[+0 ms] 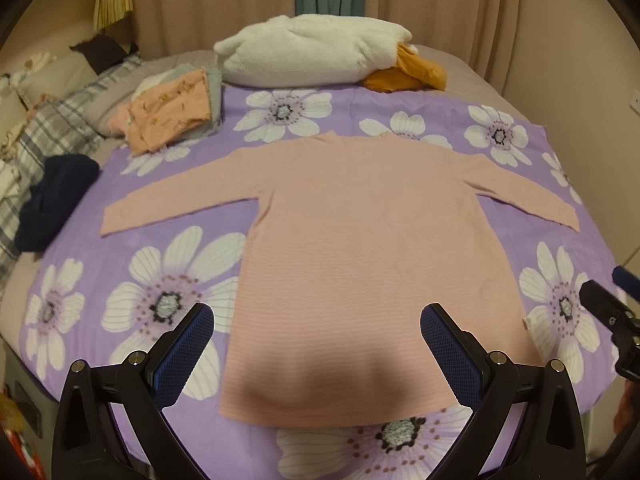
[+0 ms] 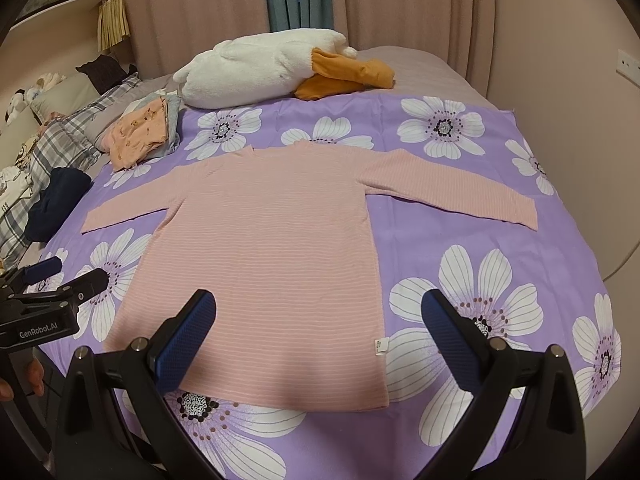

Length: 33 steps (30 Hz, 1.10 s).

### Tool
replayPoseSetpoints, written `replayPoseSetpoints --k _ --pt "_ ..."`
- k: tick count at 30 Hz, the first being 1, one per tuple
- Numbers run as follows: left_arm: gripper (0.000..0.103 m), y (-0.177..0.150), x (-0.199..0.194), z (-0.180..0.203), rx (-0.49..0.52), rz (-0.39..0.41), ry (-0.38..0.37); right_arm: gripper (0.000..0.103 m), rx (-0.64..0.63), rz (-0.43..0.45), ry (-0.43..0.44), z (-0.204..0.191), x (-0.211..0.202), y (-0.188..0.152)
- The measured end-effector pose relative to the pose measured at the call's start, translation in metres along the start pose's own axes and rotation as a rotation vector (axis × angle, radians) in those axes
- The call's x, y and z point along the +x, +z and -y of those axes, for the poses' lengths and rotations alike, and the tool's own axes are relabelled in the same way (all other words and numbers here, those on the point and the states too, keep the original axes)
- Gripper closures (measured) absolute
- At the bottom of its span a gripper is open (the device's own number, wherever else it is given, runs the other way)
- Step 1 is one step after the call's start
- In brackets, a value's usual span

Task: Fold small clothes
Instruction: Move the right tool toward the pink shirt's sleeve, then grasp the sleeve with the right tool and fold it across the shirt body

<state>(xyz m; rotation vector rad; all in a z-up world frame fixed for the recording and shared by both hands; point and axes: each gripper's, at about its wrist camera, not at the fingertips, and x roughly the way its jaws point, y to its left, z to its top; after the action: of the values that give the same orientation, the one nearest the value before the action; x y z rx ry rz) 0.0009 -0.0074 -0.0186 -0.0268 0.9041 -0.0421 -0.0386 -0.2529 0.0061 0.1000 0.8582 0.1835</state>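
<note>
A pink striped long-sleeved top lies flat on the purple flowered sheet, both sleeves spread out, hem toward me. It also shows in the right wrist view, with a small white tag at its right hem corner. My left gripper is open and empty above the hem. My right gripper is open and empty above the top's lower right part. The left gripper shows at the left edge of the right wrist view; the right gripper shows at the right edge of the left wrist view.
A pile of folded small clothes lies at the back left. A white plush goose with orange feet lies at the back. A dark navy garment and plaid bedding sit at the left. Curtains hang behind the bed.
</note>
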Motion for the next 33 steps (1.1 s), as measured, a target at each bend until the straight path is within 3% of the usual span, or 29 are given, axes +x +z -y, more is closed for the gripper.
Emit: replayPoseSetpoints --k 3,7,13,20,25,26,33 --pt "0.001 -0.002 0.017 -0.006 -0.062 -0.075 -0.059 0.0 0.059 -0.011 0.072 0.015 0.014 -0.004" --pt "0.001 -0.008 0.041 -0.015 -0.225 -0.265 -0.267 0.0 0.196 -0.036 0.181 0.046 0.042 -0.015" --pt "0.001 -0.01 0.077 -0.038 -0.341 -0.218 -0.424 0.0 0.469 -0.003 0.146 0.131 0.093 -0.028" --pt "0.001 -0.016 0.111 -0.073 -0.39 -0.381 -0.264 0.007 0.789 0.065 0.167 0.222 0.136 -0.023" --pt "0.001 -0.014 0.136 -0.072 -0.408 -0.384 -0.221 0.014 0.969 0.145 0.192 0.264 0.162 -0.016" --pt "0.001 -0.008 0.142 -0.072 -0.405 -0.347 -0.243 0.015 1.003 0.164 0.196 0.269 0.167 -0.015" --pt "0.001 0.014 0.164 -0.069 -0.389 -0.309 -0.276 0.031 1.124 0.276 0.197 0.3 0.183 -0.001"
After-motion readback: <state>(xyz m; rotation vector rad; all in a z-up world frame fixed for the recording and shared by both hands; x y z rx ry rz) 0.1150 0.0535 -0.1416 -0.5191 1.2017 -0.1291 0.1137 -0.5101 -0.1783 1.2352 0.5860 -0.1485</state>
